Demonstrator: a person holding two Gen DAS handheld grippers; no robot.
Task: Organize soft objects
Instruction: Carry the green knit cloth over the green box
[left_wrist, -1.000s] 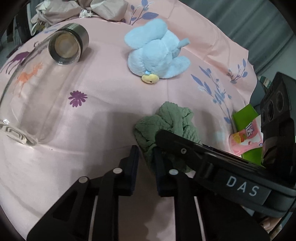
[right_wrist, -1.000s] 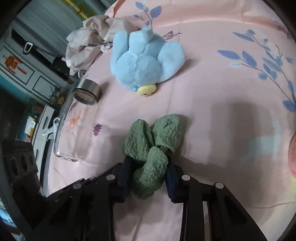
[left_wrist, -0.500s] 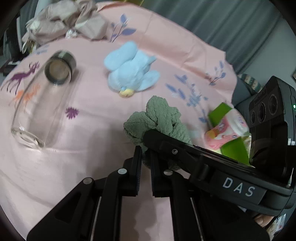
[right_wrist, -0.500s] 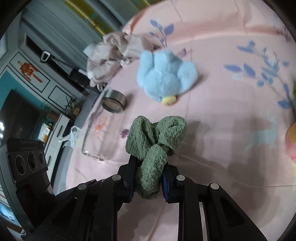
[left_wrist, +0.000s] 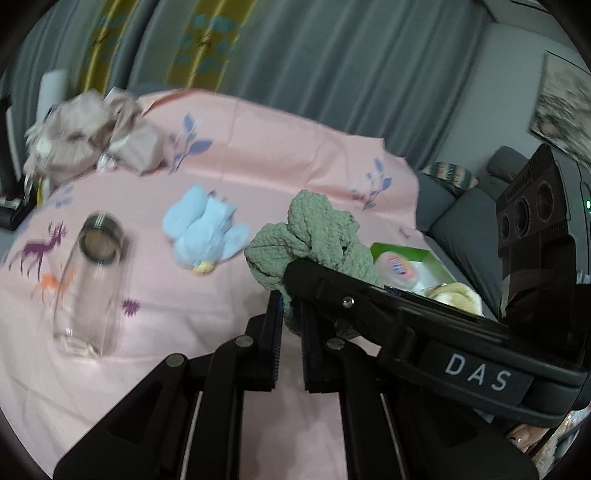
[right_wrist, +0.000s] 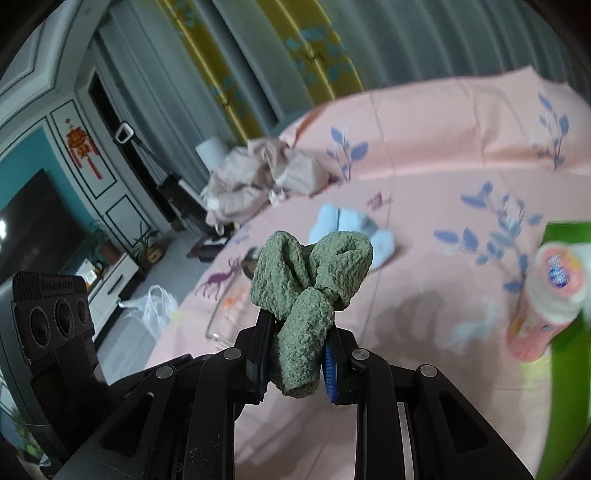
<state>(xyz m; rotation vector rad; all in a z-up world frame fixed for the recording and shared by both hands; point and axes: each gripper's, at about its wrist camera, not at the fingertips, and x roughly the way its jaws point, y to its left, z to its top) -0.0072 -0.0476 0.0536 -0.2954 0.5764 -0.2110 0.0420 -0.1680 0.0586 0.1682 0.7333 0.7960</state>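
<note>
My right gripper (right_wrist: 297, 350) is shut on a knotted green fuzzy cloth (right_wrist: 314, 280) and holds it in the air above the pink bedsheet (right_wrist: 424, 206). In the left wrist view the same cloth (left_wrist: 314, 236) sits just ahead of my left gripper (left_wrist: 290, 325), whose jaws stand a narrow gap apart with a fold of the cloth at their tips. A light blue plush toy (left_wrist: 203, 232) lies on the sheet; it also shows in the right wrist view (right_wrist: 351, 229).
A clear glass bottle (left_wrist: 90, 284) with a metal cap lies at the left. A crumpled beige garment (left_wrist: 92, 136) sits at the far edge. A green box (left_wrist: 410, 258) holds a pink packet (right_wrist: 546, 291) and a beige soft thing (left_wrist: 454, 295) at the right.
Both grippers rose from the sheet, lifting the green cloth clear of it. The views tilted up, so curtains and the green box now show.
</note>
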